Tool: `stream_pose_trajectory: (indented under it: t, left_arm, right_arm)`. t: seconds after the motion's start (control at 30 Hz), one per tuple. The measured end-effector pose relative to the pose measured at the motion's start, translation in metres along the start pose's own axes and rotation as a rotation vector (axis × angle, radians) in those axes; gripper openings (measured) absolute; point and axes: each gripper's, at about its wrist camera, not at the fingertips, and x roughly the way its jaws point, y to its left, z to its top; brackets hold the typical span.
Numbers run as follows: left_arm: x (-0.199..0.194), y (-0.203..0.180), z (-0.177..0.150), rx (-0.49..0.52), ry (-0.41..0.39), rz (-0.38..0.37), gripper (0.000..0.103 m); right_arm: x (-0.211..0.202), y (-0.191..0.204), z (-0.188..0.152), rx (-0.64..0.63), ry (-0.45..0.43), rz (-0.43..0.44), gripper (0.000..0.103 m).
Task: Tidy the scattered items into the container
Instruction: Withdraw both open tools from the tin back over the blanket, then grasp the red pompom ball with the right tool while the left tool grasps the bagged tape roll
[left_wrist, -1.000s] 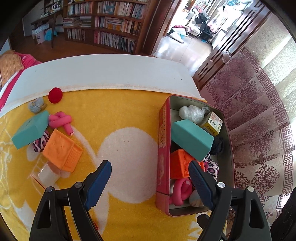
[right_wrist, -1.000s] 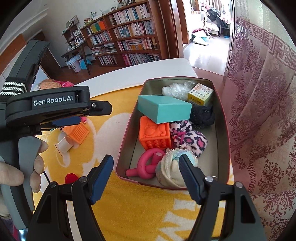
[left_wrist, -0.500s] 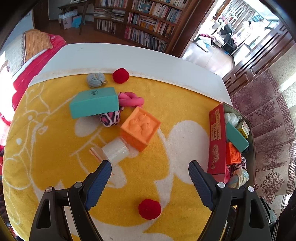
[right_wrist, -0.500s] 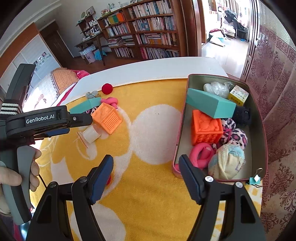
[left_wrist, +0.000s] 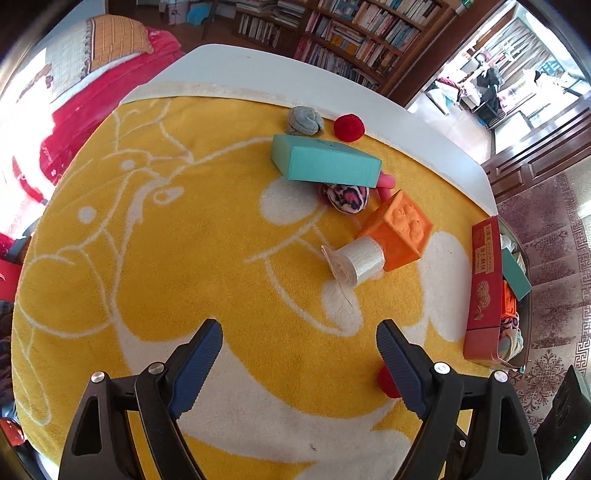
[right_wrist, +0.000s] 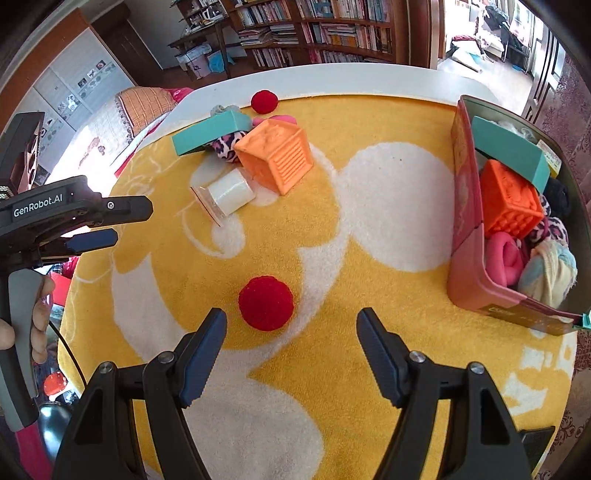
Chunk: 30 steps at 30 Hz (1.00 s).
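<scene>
Both my claws, left (left_wrist: 299, 354) and right (right_wrist: 291, 336), gape wide, empty. Beside the red tin (right_wrist: 466, 236) on the yellow blanket (right_wrist: 369, 258): two red pompoms (right_wrist: 266, 302), one orange cube (right_wrist: 275, 155), one teal box (left_wrist: 325, 162). Only my right view shows the tin's full contents.

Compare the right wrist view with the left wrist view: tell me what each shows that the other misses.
Only the right wrist view: the person's hand on the left gripper's handle, and the pale rolled cloth in the tin.

Only the left wrist view: the whole grey sock ball, and the near red pom-pom half hidden behind a finger.

Both: teal box, orange cube, tape roll, red tin, yellow blanket.
</scene>
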Motion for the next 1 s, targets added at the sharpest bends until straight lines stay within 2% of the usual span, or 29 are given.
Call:
stream_pose_trajectory:
  t: [0.37, 0.53, 0.63, 0.7, 0.77, 1.0]
  left_arm:
    - [0.0, 0.037, -0.001, -0.026, 0.017, 0.009, 0.087]
    - [0.007, 0.042, 0.0, -0.015, 0.038, 0.007, 0.087]
    - [0.012, 0.04, 0.001, 0.002, 0.049, 0.001, 0.087]
    - [0.016, 0.036, 0.003, 0.02, 0.054, -0.003, 0.087]
    - [0.02, 0.03, 0.006, 0.041, 0.059, -0.009, 0.087]
    - [0.035, -0.001, 0.022, 0.15, 0.061, -0.047, 0.087]
  right_arm:
    - [0.03, 0.019, 0.002, -0.005, 0.061, -0.034, 0.073]
    - [0.038, 0.022, 0.006, -0.004, 0.076, -0.051, 0.07]
    - [0.044, 0.024, 0.007, -0.009, 0.084, -0.067, 0.064]
    - [0.047, 0.023, 0.007, -0.011, 0.095, -0.081, 0.05]
    - [0.047, 0.021, 0.007, -0.005, 0.099, -0.091, 0.043]
    - [0.028, 0.007, 0.005, 0.035, 0.068, -0.096, 0.041]
